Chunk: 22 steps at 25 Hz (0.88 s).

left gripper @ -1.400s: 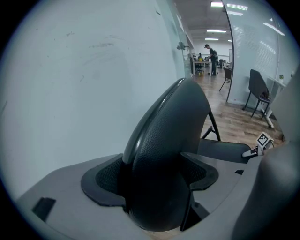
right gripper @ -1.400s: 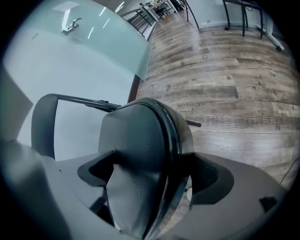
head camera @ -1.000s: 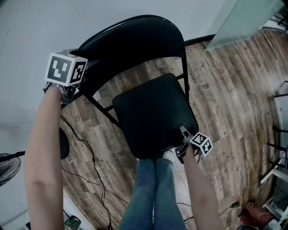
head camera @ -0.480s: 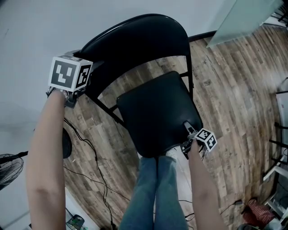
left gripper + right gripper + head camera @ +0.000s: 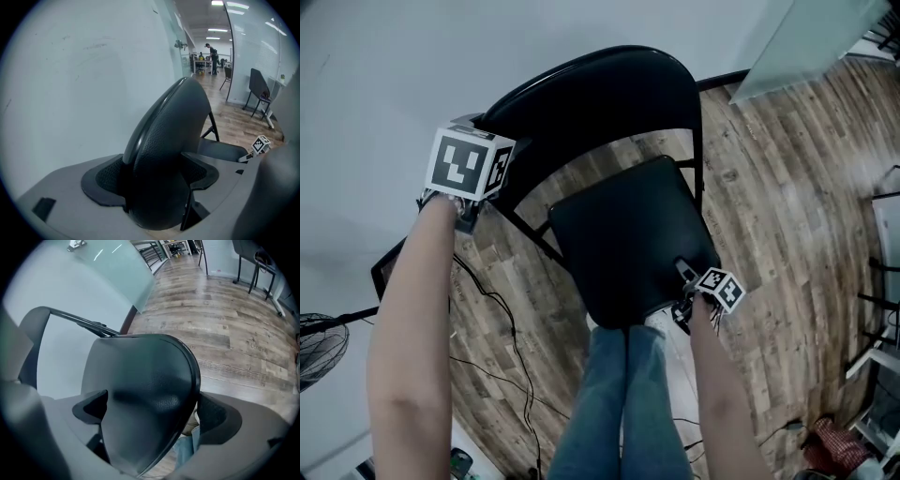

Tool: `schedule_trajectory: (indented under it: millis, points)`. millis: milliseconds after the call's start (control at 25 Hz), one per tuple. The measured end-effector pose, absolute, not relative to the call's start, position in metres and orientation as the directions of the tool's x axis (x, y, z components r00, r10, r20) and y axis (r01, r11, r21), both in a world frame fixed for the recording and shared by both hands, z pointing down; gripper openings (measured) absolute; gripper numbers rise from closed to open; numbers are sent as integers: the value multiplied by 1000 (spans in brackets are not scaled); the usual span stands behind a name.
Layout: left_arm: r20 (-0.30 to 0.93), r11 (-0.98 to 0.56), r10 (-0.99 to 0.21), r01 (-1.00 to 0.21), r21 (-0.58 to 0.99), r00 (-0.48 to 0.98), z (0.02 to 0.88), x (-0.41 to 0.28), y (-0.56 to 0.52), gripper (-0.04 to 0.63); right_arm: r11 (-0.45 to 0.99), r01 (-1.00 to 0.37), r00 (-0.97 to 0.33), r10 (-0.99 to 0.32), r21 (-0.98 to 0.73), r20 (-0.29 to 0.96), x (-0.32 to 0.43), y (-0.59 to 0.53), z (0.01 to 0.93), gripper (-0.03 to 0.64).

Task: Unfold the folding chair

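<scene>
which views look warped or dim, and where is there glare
Head view: dim and bluish, floor planks curving toward the edges. Left gripper view: fisheye with dark corners, ceiling lights blown out, the backrest close and shadowed. Right gripper view: same fisheye, pale glare on the floor beyond the seat.

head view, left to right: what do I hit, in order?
fan → left tongs, shut on the backrest → chair seat → right tongs, jaws just opened wider, seat corner between them → glass panel. The legs are left out because they line up with the seat.
</scene>
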State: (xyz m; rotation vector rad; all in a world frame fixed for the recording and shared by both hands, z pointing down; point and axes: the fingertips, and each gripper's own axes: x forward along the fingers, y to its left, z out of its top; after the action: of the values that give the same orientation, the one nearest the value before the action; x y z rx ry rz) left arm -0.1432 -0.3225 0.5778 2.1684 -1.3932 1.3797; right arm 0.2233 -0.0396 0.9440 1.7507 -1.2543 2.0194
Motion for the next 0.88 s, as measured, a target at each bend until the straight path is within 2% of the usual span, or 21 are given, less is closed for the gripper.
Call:
schedule_trajectory:
  millis: [200, 480, 880]
  points:
    - [784, -531, -610, -796, -291, 120, 578, -143, -322, 360, -633, -608, -275, -398, -479, 875, 224, -41, 927, 574]
    - [782, -536, -610, -795, -285, 131, 576, -143, -321, 359, -524, -684, -301, -432, -508, 850, 223, -41, 886, 574]
    - [714, -533, -681, -778, -332, 162, 571, -142, -321, 359, -489, -683, -354, -429, -543, 831, 197, -23, 839, 572]
